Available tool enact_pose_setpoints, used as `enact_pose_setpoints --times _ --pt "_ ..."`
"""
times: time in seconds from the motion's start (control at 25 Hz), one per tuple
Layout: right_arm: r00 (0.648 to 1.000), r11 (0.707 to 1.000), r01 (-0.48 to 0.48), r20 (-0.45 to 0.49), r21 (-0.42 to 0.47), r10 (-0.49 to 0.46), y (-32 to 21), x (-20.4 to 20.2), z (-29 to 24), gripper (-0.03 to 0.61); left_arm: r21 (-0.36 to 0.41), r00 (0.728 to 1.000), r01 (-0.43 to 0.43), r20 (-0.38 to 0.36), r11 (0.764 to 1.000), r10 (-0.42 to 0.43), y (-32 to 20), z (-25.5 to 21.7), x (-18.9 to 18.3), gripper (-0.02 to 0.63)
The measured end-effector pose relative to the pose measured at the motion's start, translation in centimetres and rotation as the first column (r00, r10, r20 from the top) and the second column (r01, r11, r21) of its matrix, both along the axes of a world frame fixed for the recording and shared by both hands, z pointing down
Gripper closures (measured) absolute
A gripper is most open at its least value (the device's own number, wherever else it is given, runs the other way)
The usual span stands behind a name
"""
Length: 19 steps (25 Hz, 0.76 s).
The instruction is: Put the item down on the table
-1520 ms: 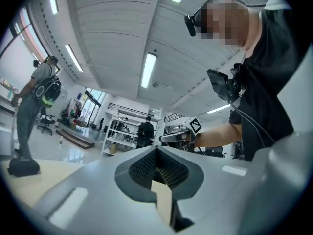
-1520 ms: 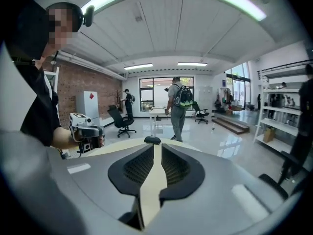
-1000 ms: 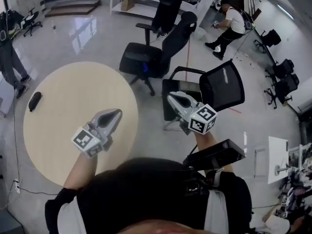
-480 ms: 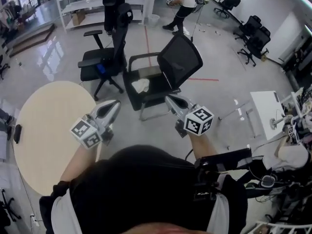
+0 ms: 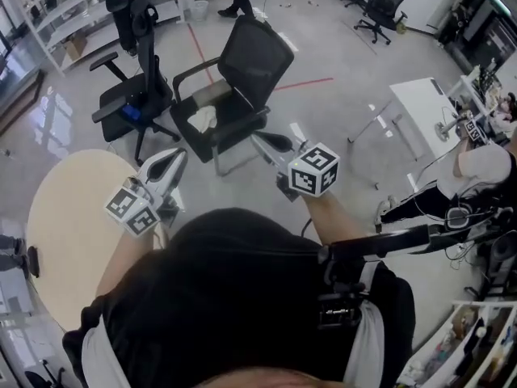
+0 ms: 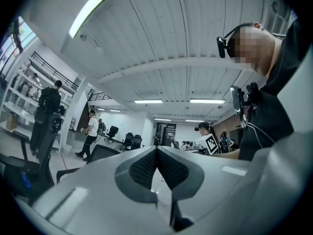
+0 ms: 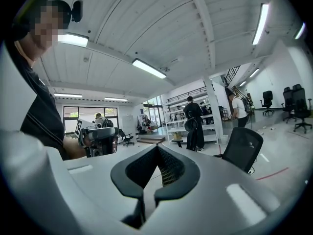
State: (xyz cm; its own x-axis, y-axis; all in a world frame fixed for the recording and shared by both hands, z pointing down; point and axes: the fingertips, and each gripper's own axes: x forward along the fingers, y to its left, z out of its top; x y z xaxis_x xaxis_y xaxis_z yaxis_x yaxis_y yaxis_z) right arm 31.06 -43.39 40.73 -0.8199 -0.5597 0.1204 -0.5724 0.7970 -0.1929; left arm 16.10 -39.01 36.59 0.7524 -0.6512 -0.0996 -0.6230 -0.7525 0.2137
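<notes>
Dark item (image 5: 32,261) lies on the round table (image 5: 69,217), away from both claws.
Its long axis runs roughly up-down in the head view, ends indistinguishable. The left gripper (image 5: 174,156) and right gripper (image 5: 257,138), well apart from it, are closed and empty.

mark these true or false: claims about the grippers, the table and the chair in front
1. The left gripper and the right gripper are both shut with nothing between the jaws. True.
2. The table is on the person's right. False: it is on the left, by the left gripper.
3. A white cloth lies on the seat of the black chair ahead. True.
4. The right gripper rests on the table. False: it is held up over the floor, near the chair.
</notes>
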Motion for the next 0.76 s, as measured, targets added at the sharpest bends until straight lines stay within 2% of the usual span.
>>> enact_pose_setpoints --times 0.76 --pt "0.995 0.995 0.099 -0.022 0.004 -0.099 0.4 -3.7 0.9 0.566 -0.033 0.996 0.085 -0.011 0.996 -0.085 0.8 1.0 -3.4 0.618"
